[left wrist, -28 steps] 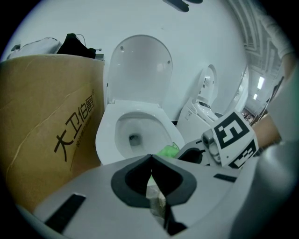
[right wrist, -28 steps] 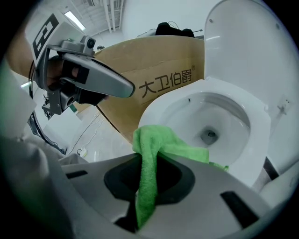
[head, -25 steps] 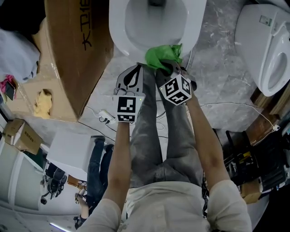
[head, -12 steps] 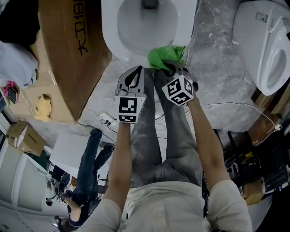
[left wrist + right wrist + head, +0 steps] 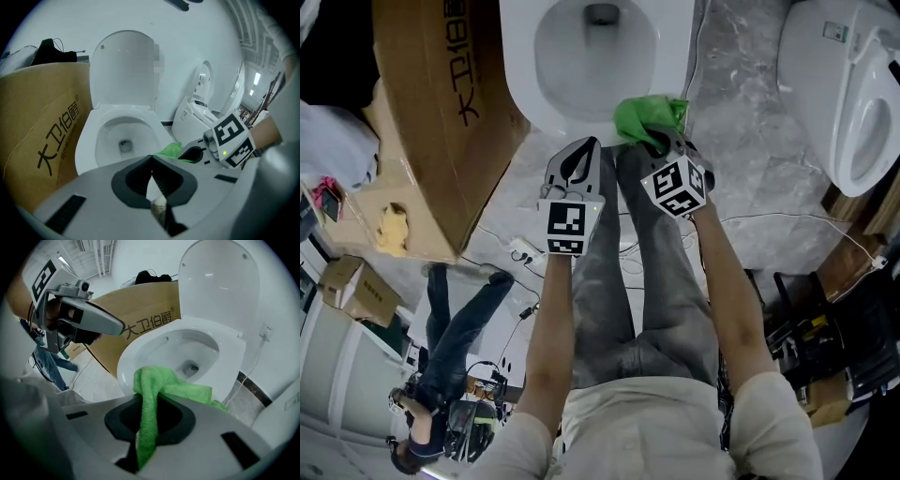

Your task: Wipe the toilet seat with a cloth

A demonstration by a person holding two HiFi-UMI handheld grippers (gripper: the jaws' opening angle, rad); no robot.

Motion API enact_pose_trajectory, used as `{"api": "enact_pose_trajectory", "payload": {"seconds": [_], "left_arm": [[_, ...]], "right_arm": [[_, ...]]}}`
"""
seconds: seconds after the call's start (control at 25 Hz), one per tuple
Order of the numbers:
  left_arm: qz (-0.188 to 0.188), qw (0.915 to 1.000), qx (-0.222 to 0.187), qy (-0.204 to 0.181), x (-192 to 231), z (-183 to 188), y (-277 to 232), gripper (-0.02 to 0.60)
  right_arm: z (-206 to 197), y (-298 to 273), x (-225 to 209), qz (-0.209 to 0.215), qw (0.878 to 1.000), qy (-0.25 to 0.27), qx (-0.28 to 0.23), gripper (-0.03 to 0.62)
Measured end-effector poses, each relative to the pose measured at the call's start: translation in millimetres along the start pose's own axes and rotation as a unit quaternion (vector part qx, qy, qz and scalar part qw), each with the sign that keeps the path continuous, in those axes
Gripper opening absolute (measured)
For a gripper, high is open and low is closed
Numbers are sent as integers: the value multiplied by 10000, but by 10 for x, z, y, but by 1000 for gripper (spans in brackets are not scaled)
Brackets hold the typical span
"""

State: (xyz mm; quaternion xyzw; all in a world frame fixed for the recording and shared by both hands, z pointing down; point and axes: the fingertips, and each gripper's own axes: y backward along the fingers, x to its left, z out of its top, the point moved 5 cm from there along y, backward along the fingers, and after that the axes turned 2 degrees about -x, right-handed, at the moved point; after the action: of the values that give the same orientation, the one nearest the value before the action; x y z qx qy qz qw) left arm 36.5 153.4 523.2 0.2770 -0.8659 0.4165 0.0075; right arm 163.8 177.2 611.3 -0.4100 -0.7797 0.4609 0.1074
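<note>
The right tool [image 5: 148, 400] was clamped on a green cloth [image 5: 161, 387], whose loose end hung at the front rim of the toilet seat [image 5: 136, 355]. Behind the seat the lid [image 5: 220, 282] stood raised. Left of the toilet were a cardboard box [image 5: 140, 317] and the left tool [image 5: 82, 317].
</note>
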Motion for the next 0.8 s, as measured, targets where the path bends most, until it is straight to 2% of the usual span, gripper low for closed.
{"api": "enact_pose_trajectory", "payload": {"seconds": [0.8], "left_arm": [[-23,10000,-73,-39,-140,244,-235,12]], "right_arm": [[58,115,-555,-386,9988,-204,-205,44]]}}
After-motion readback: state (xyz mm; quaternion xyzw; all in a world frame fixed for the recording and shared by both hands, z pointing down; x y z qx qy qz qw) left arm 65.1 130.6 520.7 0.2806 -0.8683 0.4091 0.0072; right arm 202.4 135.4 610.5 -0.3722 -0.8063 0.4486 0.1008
